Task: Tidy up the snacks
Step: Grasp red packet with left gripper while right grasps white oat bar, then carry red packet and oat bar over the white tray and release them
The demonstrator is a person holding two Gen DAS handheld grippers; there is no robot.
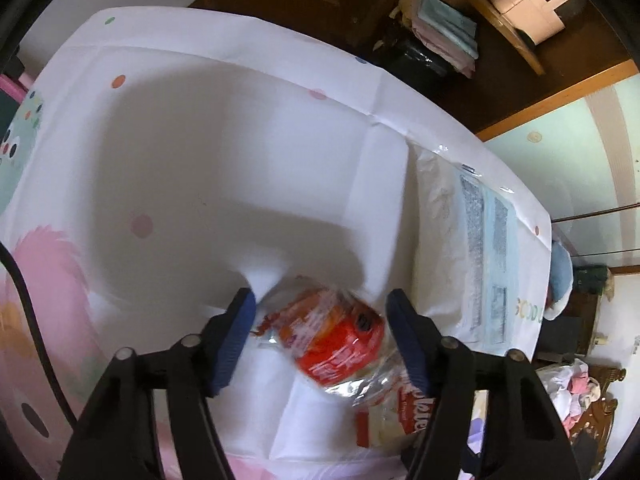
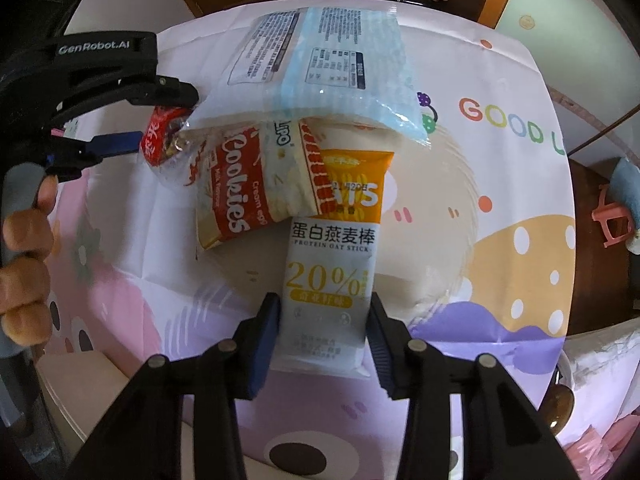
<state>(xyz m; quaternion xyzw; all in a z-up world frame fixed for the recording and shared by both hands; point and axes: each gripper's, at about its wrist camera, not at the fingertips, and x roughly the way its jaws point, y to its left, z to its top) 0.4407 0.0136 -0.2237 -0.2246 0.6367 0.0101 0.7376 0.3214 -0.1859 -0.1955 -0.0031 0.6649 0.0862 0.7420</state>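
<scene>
Looking along the right gripper [image 2: 323, 334], we see its blue pads set on either long edge of the oat bar [image 2: 332, 276], a white and orange packet lying flat on the tablecloth [image 2: 480, 120]; the pads sit against the packet's near end, so we read this gripper as clamped on the oat bar. The bar's far end is tucked under the cookies [image 2: 256, 184], a red and cream pack lying at a slant, and that pack in turn lies partly under the pale blue bag [image 2: 340, 64] with printed labels, which lies farther from us on the cloth. At the left of the same view the left gripper [image 2: 166, 124] reaches in sideways, a hand [image 2: 24, 268] around its handle, and the red candy [image 2: 164, 140] in clear wrap lies between its two fingers, just beside the cookies' corner. From the left gripper's own camera we see the candy [image 1: 336, 340] lying between the blue pads, blurred, with a gap on both sides; the jaws stand apart and do not press on it. The cookies [image 1: 396, 416] lie just beyond the candy toward the lower right, partly behind the right-hand finger, and the blue bag [image 1: 476, 248] lies farther off near the cloth's edge.
</scene>
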